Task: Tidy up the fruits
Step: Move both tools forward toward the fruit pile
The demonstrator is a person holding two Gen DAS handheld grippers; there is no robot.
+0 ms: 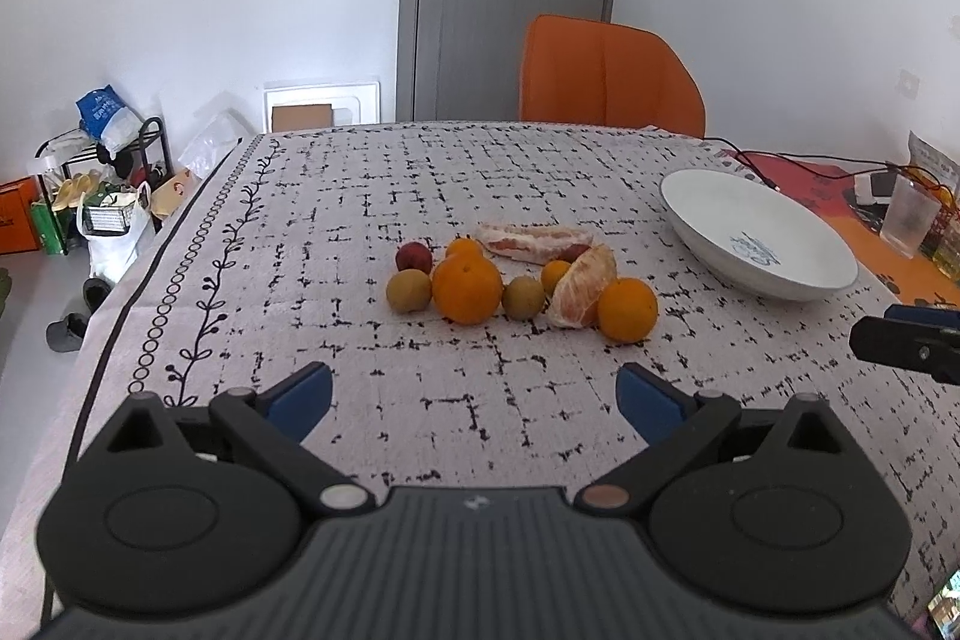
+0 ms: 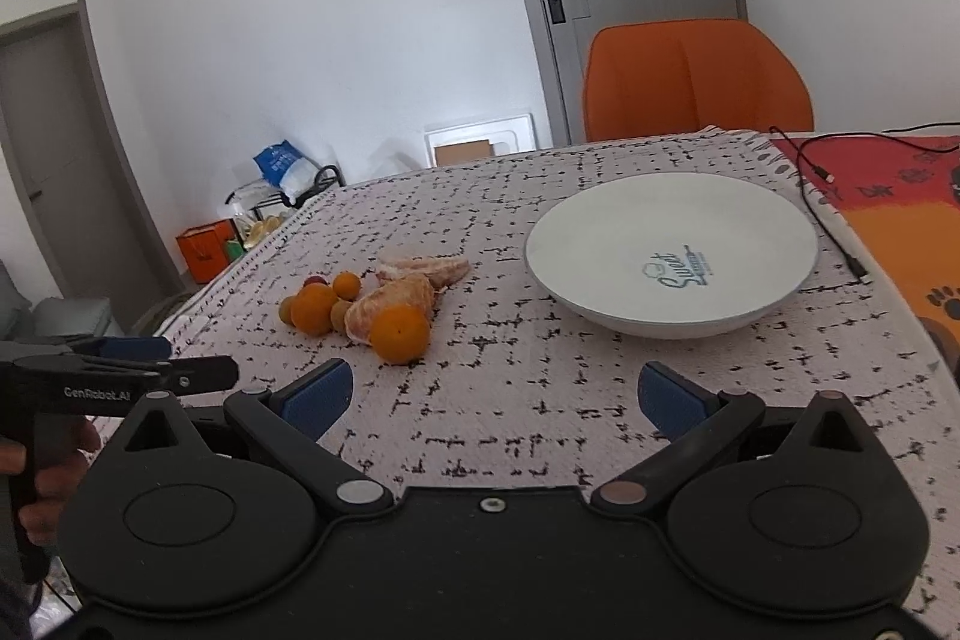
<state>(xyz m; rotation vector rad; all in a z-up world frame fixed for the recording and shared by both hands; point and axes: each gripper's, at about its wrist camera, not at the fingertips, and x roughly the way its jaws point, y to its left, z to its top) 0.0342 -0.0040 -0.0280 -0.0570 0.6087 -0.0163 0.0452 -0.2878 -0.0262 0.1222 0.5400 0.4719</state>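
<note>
Nearest to us in each wrist view are the blue pads of our own tools: the left hand-held gripper (image 1: 474, 400) and the right hand-held gripper (image 2: 495, 400) both stand with fingers spread wide and nothing between them, hovering over the patterned worktop (image 1: 540, 400) short of the fruit. Ahead of the left hand-held gripper, well clear of its fingertips, lies the loose cluster of fruits: a large orange (image 1: 467, 289) in front, a smaller orange (image 1: 627, 310) to its right, a peeled citrus piece (image 1: 579, 289) touching that one, two greenish-brown round fruits (image 1: 409, 290), a small red fruit (image 1: 414, 257) behind, and a strip of peeled segments (image 1: 534, 239) at the back. Ahead and to the right of the right hand-held gripper sits the white bowl (image 2: 600, 304), with nothing in it, apart from the cluster. From the right wrist view the nearest orange (image 2: 399, 334) lies ahead and to the left of that tool. We judge the task has not begun in any visible way: no fruit sits in the bowl, so the step in hand is the first approach. The next move, as we see it, calls for bringing one open tool forward and down around a fruit at the edge of the cluster, probably the smaller orange, closing gently, since round fruit may roll and nudge its neighbours.
</note>
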